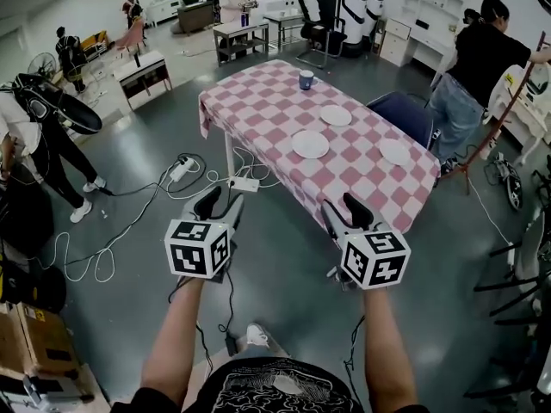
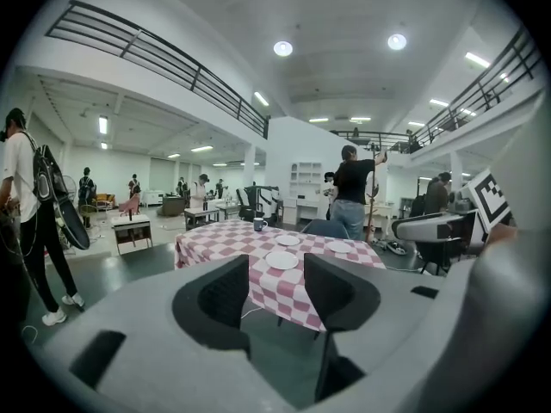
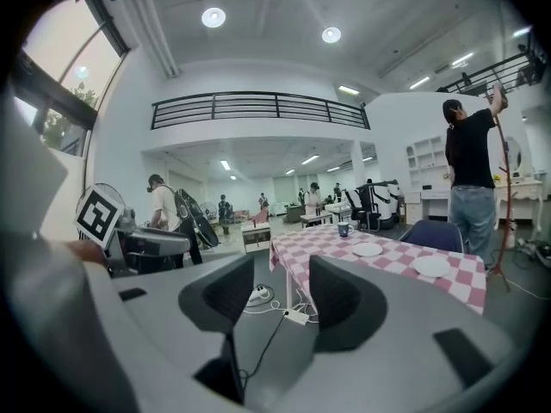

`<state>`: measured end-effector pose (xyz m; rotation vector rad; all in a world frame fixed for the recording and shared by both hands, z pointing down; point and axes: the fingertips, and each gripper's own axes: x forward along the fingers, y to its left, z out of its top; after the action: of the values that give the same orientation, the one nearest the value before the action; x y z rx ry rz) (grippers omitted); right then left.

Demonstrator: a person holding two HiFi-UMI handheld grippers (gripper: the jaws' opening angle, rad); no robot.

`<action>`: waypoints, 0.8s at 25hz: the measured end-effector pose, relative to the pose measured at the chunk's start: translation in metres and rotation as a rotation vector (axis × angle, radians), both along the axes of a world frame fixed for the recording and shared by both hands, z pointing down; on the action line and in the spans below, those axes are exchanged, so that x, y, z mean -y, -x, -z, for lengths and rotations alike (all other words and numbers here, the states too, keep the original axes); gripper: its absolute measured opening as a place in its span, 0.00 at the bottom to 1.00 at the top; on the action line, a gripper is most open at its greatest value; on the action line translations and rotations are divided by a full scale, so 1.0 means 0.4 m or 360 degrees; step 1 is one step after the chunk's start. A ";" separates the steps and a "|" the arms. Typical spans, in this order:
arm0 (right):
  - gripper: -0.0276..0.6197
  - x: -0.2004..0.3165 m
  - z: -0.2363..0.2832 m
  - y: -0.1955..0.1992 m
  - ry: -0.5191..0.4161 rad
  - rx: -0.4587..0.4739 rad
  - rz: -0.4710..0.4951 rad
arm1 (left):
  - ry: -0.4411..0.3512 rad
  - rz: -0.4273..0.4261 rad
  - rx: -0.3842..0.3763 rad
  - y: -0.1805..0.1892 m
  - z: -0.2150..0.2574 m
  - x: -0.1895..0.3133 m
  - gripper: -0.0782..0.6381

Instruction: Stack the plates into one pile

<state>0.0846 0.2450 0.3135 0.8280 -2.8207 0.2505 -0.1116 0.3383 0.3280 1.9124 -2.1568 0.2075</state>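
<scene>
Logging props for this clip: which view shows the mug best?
Head view: the mug stands clear near the table's far end, seen from above and largest here. Both gripper views show it too, but side-on, smaller and far off beyond the claws.

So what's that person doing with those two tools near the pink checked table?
A person holds a tool in each hand, the left tool and the right tool. Both are open and empty. The person stands a little way back from the table, not touching anything on it. Three white plates lie apart there: the middle plate, the far plate and the right plate. A blue mug sits at the far end. Nothing is stacked yet.
</scene>
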 end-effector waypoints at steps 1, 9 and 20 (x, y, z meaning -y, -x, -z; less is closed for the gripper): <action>0.36 0.012 0.003 0.018 -0.0001 0.0004 -0.0016 | 0.0000 -0.0015 -0.0004 0.021 -0.002 0.015 0.40; 0.40 0.063 -0.004 0.116 -0.0008 -0.0058 -0.0127 | 0.0007 -0.0114 -0.0051 0.145 -0.024 0.102 0.43; 0.40 0.149 -0.025 0.132 -0.0004 -0.0080 -0.0247 | 0.0005 -0.0250 -0.0057 0.167 -0.048 0.235 0.43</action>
<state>0.0319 0.1853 0.3237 1.0407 -2.7139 0.2450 -0.1782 0.2443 0.3471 2.0692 -1.9834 0.2038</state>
